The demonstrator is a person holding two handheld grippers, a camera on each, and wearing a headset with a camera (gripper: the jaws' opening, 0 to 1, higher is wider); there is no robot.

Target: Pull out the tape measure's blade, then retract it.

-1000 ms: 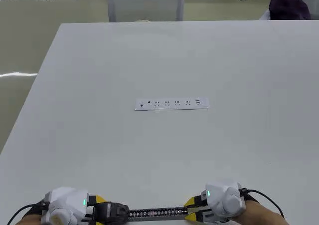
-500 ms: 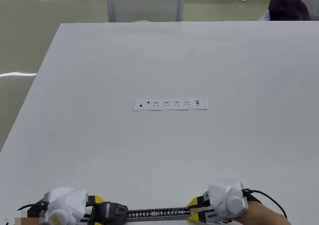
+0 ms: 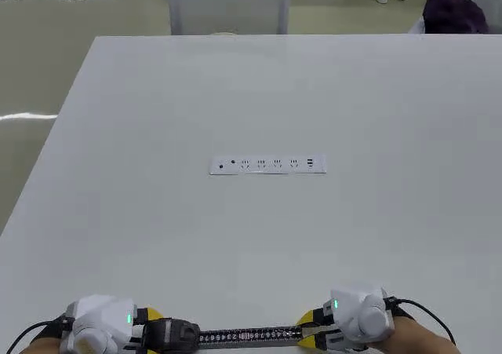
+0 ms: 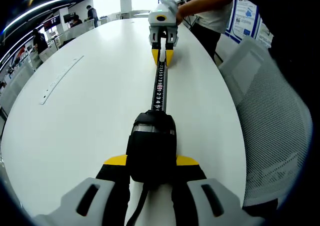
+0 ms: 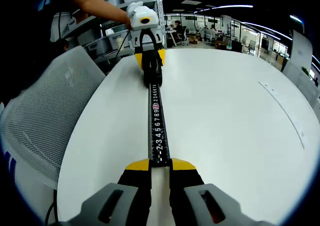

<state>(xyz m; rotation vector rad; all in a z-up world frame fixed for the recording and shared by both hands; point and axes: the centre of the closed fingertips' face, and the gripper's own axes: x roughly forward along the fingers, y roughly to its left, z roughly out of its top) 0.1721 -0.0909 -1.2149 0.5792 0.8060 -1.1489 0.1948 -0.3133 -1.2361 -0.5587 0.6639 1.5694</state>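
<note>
The black tape measure case (image 4: 151,146) sits clamped between the yellow-tipped jaws of my left gripper (image 4: 150,161); in the head view the case (image 3: 174,334) lies at the table's near edge beside that gripper (image 3: 153,332). Its black blade (image 3: 247,337) with white numbers runs out rightward over the table. My right gripper (image 5: 160,167) is shut on the blade's free end (image 5: 159,153), seen in the head view (image 3: 307,334) at the bottom right. The blade (image 4: 159,83) stretches straight between the two grippers.
The white table (image 3: 259,103) extends far ahead, with a white power strip (image 3: 267,165) flush in its middle. A grey mesh chair (image 3: 229,5) stands at the far edge, another (image 5: 40,116) near the front edge. People and shelves fill the room behind.
The right gripper has shifted slightly right and the blade shows a little longer. The left gripper and case have stayed nearly in place.
</note>
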